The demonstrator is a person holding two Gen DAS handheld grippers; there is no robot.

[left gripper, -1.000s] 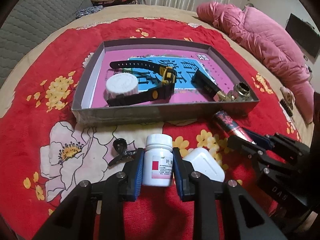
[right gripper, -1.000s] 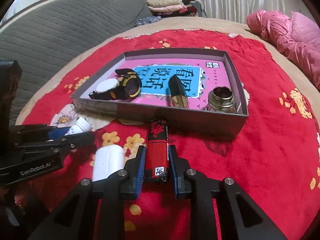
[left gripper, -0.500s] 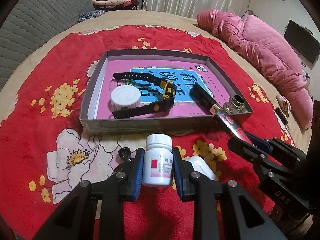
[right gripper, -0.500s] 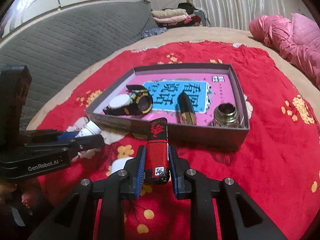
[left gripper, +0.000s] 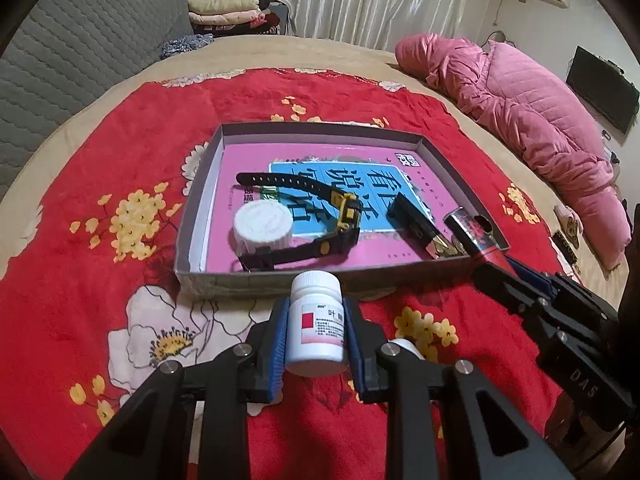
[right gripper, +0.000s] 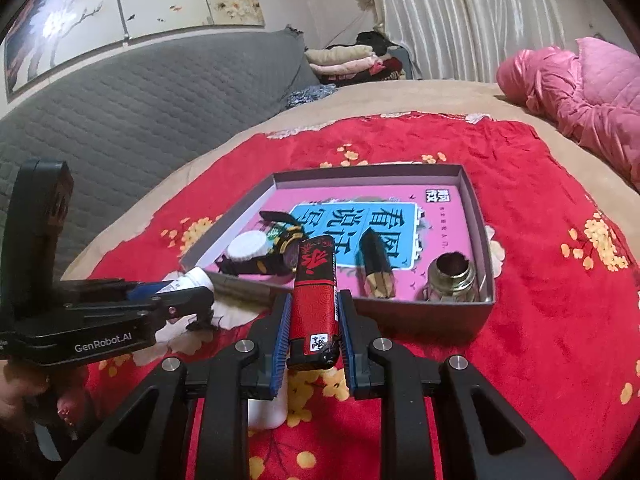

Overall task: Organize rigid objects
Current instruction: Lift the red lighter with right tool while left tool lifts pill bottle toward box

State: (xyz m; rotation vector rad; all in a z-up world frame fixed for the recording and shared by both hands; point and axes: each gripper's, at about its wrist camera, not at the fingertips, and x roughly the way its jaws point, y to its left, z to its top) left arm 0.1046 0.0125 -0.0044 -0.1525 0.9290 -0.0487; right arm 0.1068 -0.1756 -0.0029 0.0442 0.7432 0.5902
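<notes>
Partly sorted: the shallow grey cardboard tray (left gripper: 442,276) on the bed holds several items. The left claw (left gripper: 316,332) grips a white plastic pill bottle (left gripper: 316,324), the right claw (right gripper: 313,320) a red-and-black patterned lighter (right gripper: 314,292); both are near the tray's front wall, undeposited.

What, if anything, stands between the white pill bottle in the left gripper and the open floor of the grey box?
Only the box's near wall lies across the path; the left gripper holds the white pill bottle just short of it. Beyond the wall, a black watch and white cap fill the near-left floor, so bare pink floor lies slightly right.
</notes>
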